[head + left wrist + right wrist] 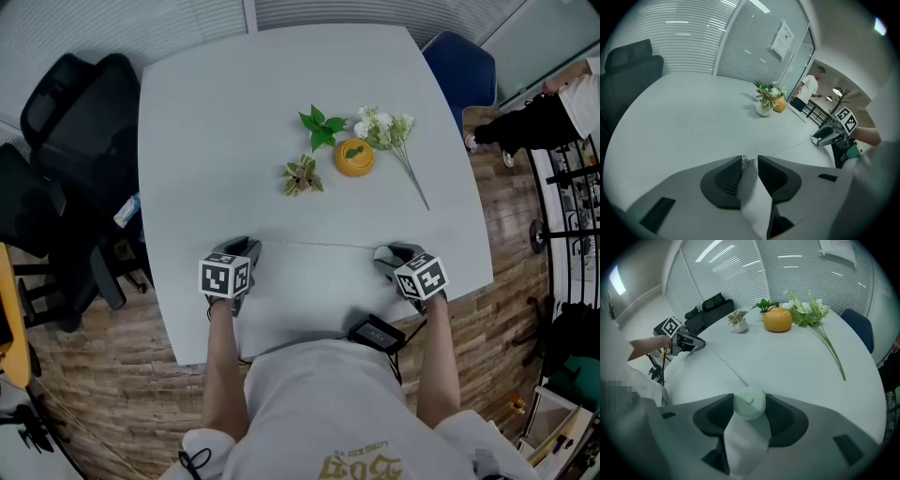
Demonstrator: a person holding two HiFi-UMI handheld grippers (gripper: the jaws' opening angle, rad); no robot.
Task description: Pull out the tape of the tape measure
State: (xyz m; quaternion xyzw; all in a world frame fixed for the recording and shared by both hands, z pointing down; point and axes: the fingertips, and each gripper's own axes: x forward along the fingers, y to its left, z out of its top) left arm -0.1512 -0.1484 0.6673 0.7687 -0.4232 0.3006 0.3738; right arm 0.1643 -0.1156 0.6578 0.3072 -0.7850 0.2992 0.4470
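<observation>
A pale green round tape measure case sits between the pads of my right gripper, which is shut on it. The thin white tape runs out of it, stretched leftward across the white table to my left gripper. In the left gripper view the tape's end tab lies at the tip of the left pad, with a visible gap between the jaws of my left gripper. The right gripper holds the case at the tape's other end, near the table's front edge.
An orange round pot, a small potted plant, a green sprig and white flowers stand mid-table. Black chairs are at the left, a blue chair at the back right. A black device lies by the near edge.
</observation>
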